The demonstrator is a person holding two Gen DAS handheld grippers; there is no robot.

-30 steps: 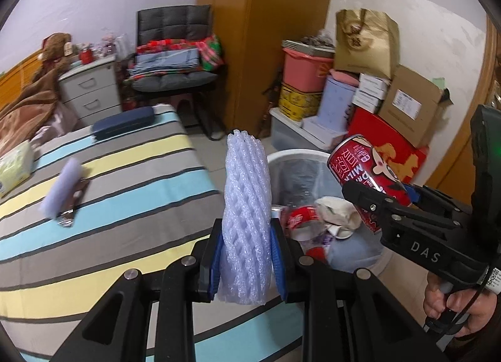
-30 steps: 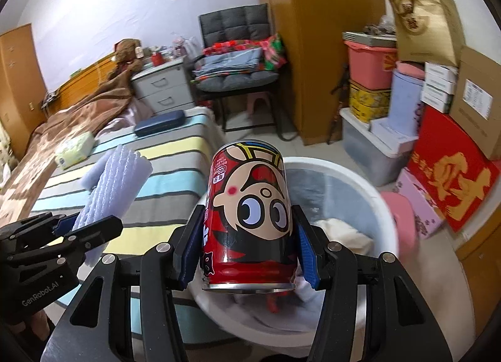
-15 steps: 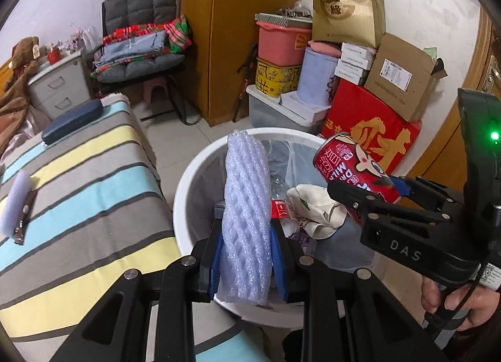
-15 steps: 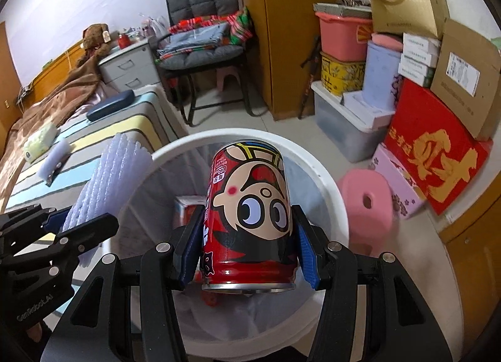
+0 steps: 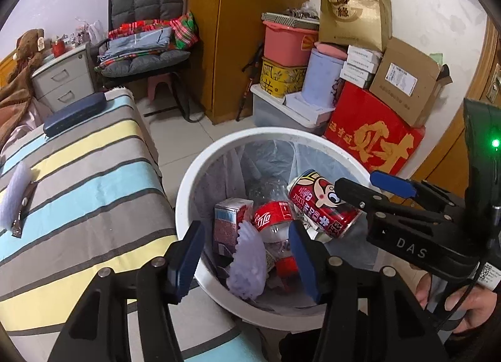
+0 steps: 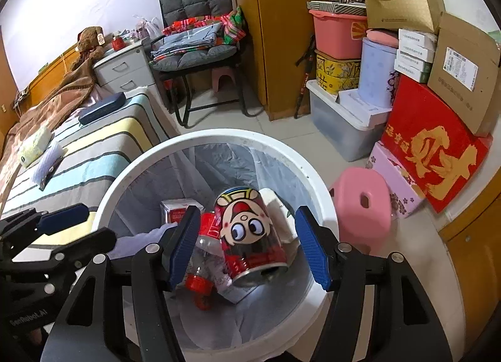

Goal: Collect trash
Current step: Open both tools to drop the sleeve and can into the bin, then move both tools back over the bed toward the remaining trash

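- Two tongs hang over the white bin (image 5: 188, 193), both with jaws apart and nothing clamped; their jaws have just been opening, which fits a release above the bin mouth.
- Left tongs (image 5: 242, 265): blue pads stand wide of the foam net sleeve (image 5: 247, 268), which sits below them among the trash, touching neither pad.
- Right tongs (image 6: 247, 244): pads clear of the cartoon can (image 6: 250, 233) on both sides. Can is tilted, open end toward the camera, lying on the pile inside the bin.
- Already in the bin: a clear bottle with red label (image 5: 272, 218), a small carton (image 5: 228, 221), crumpled paper. All of it lies inside the liner, well below the rim.
- Judgement: drop is done for both items; tongs were held over the middle of the opening so nothing catches the rim.
- Edges: bed (image 5: 78, 180) edge is just beside the bin on the left; pink stool (image 6: 363, 202) just beside it on the right; boxes stacked behind.
- Open room: straight up and back toward the holder looks free. More trash-like bits remain on the bed, including a second foam sleeve (image 5: 14, 193).
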